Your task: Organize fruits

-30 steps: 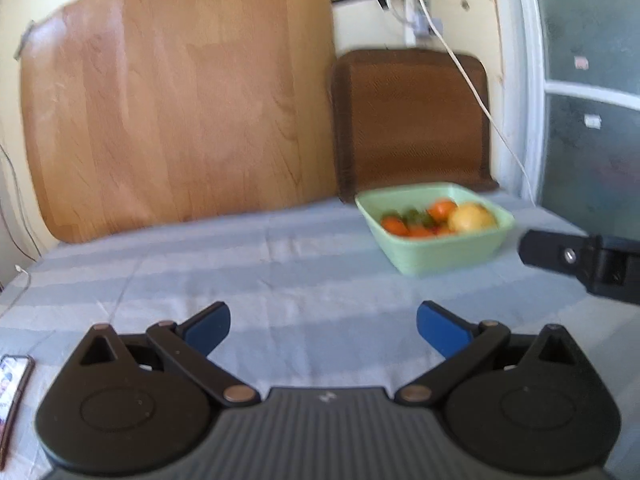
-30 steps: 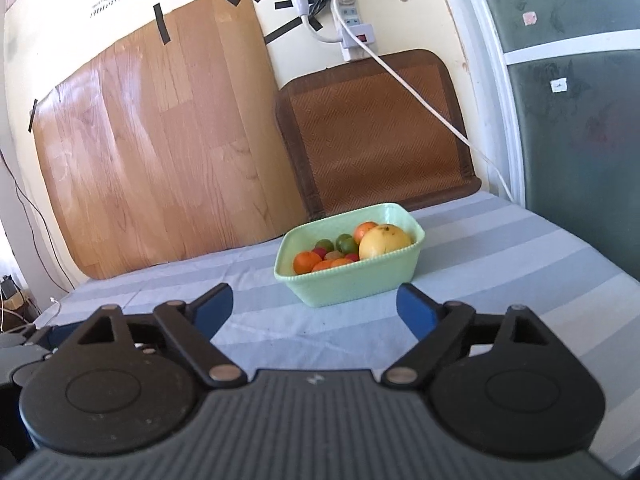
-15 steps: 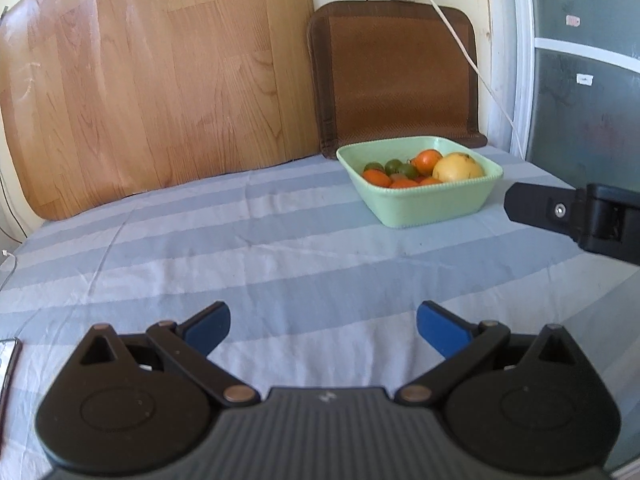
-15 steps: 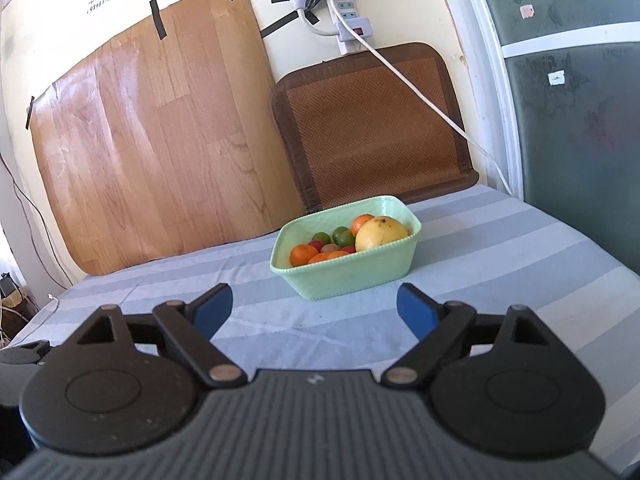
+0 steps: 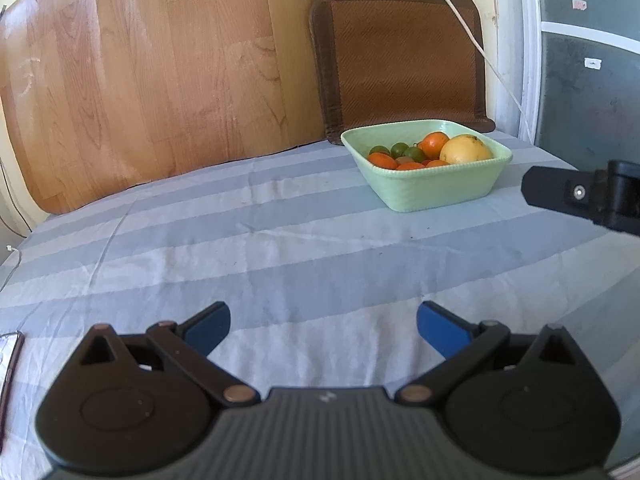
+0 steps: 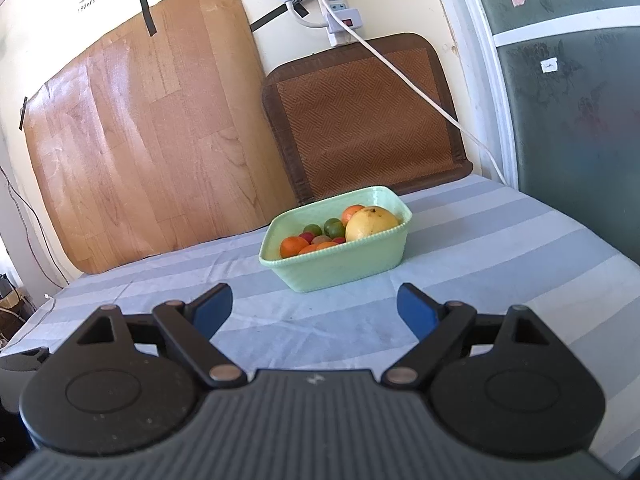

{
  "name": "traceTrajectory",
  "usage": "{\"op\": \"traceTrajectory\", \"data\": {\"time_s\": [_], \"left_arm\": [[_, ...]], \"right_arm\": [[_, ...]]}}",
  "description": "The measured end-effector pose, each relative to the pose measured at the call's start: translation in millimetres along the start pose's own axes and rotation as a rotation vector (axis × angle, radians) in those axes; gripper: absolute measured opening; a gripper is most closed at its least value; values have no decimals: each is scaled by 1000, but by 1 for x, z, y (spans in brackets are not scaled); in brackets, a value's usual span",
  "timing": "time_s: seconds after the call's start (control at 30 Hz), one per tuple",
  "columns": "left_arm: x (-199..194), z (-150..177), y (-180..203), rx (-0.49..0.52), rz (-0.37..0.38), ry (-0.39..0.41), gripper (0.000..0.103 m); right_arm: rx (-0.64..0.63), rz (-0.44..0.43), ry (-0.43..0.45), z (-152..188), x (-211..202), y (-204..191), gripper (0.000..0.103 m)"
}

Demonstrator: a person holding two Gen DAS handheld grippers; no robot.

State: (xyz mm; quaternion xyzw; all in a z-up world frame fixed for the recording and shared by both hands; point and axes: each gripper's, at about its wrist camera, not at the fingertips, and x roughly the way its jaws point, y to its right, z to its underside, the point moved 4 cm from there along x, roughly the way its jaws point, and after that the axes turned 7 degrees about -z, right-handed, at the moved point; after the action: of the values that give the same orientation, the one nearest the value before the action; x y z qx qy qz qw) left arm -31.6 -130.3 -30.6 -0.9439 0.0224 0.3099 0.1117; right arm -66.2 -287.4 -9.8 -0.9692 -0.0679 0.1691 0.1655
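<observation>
Fruits (image 6: 328,232) lie heaped in the green bowl (image 6: 344,264) ahead of both empty, wide-open claws, right (image 6: 314,306) and left (image 5: 322,326). Round ones, probably slippery, could roll out if nudged.

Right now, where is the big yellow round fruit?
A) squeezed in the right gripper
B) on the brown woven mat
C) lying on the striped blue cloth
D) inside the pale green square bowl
D: the big yellow round fruit sits inside the pale green square bowl, beside small orange and green fruits; both grippers are open and empty.
</observation>
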Motion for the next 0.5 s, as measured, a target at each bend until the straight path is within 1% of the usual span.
{"op": "traceTrajectory", "data": {"time_s": [0.2,0.5], "left_arm": [[2,0,-2,-6,-16,-2,103],[1,-1,-8,-5,-47,23,103]], "right_arm": [[0,-2,1,-1,0,2,91],[0,-7,-2,-1,0,3,91]]}}
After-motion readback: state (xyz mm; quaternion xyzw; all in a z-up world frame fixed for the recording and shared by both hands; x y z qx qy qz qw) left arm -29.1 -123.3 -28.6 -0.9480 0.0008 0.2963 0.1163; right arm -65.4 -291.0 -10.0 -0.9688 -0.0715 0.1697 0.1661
